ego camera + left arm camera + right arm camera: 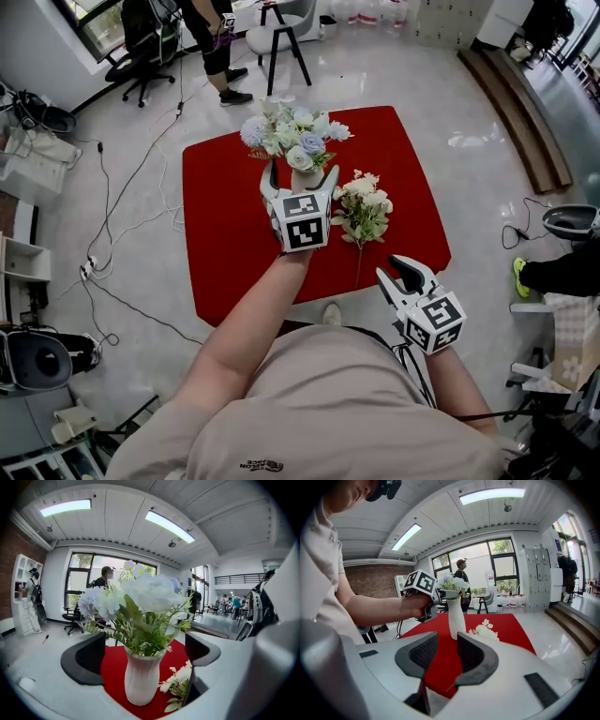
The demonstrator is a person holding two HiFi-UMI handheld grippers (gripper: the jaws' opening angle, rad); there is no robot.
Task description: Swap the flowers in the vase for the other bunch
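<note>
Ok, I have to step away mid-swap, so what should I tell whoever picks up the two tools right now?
Left tool: jaws wide apart on either side of the white vase, not gripping it.
Right tool: jaws apart, empty, by the near edge of the red table.
The blue-and-white bunch is in the vase. The cream bunch lies on the table to the vase's right in the head view.
Done: nothing swapped yet.
Left: pull out the blue-and-white bunch, then put in the cream bunch.
</note>
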